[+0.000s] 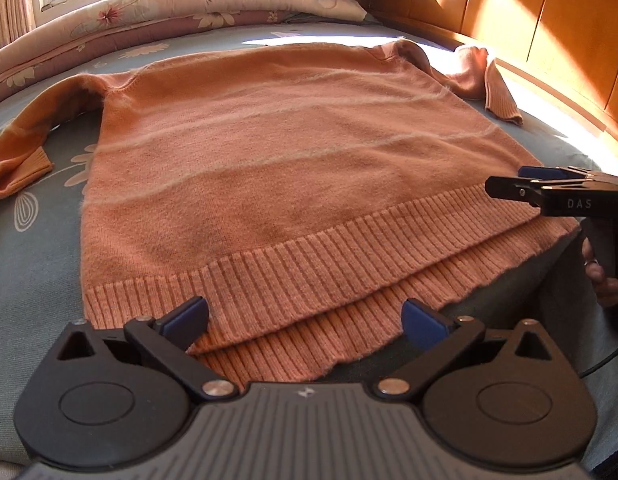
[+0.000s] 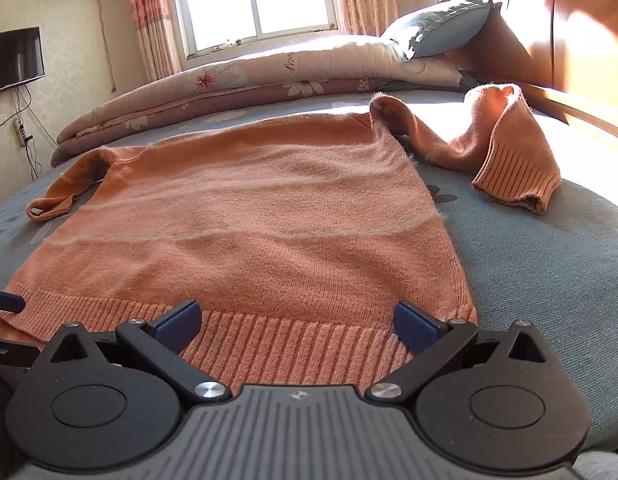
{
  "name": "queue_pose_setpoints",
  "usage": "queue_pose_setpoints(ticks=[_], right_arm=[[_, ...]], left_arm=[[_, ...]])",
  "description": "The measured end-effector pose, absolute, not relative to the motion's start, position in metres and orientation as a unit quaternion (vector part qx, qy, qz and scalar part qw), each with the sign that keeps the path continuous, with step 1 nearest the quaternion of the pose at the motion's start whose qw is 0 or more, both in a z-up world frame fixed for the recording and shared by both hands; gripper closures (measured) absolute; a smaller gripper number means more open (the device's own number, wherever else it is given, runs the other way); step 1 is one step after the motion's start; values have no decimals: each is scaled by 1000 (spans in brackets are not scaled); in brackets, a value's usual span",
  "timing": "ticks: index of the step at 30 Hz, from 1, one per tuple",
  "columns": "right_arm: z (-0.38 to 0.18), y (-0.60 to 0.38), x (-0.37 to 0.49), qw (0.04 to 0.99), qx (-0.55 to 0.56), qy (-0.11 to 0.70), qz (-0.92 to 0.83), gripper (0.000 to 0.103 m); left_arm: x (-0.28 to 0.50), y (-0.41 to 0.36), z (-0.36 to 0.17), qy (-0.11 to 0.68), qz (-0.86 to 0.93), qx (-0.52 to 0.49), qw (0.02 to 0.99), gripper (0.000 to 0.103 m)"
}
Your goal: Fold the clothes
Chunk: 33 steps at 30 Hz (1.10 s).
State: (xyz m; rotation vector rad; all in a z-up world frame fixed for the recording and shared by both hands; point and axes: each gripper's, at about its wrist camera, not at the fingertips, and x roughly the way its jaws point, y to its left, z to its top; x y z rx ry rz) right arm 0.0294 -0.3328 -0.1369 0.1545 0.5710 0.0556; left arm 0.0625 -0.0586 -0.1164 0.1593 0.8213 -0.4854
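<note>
an orange knitted sweater (image 1: 277, 152) is lying spread flat on a bed covered with a grey-blue flowered sheet (image 1: 37, 280), its ribbed hem (image 1: 309, 280) pointing toward the cameras and its neck end toward the far side of the bed. the hem is lying in two layers, the lower layer sticking out a little past the upper one at the near edge. pale fuzzy stripes are running across the body of the sweater. its left sleeve (image 1: 25, 132) is bending out and back on the sheet, and its right sleeve (image 2: 505, 160) is lying bunched up with the ribbed cuff toward the near side, close to the wooden headboard (image 1: 549, 40). the left gripper (image 1: 305, 320) is hovering just over the near hem with its jaws spread wide and nothing between the blue pads (image 1: 189, 318). the right gripper (image 2: 297, 322) is standing released too, jaws wide apart over the hem near the sweater's right corner, holding nothing; in the left wrist view it is showing from the side at the right edge, with part of a hand (image 1: 601, 276) on its grip. a folded flowered quilt (image 2: 237, 84) is lying along the far side of the bed, with a blue pillow (image 2: 437, 26) resting on its end by the headboard. behind it, sun is coming in through a window (image 2: 257, 0) with curtains, and a dark screen (image 2: 13, 58) is hanging on the wall.
</note>
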Motion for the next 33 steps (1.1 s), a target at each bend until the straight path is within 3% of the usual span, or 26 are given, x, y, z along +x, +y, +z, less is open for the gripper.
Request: queue_pose_setpoints(ticks=[6,13,18,26,33], right_arm=[[-138,-329,29,957,67,280,21,0],[-137,-332,24,958,82,275,23,0],[-137,-327,25,958,69,279,18,0],[-138,-321,26,958,40,284,9,0],[-138,-319,26,958,36,284,8,0]], left_arm=[[80,-43,-102,353,-200,33,913,1],[91,-26,-122,376,-126,18,918,1],[88,-14,-106,371,-148,-1,917,1],[141,-17,-105,380,-145,-32,913,1],[113,-20,-117,390,-146,-12,909,1]])
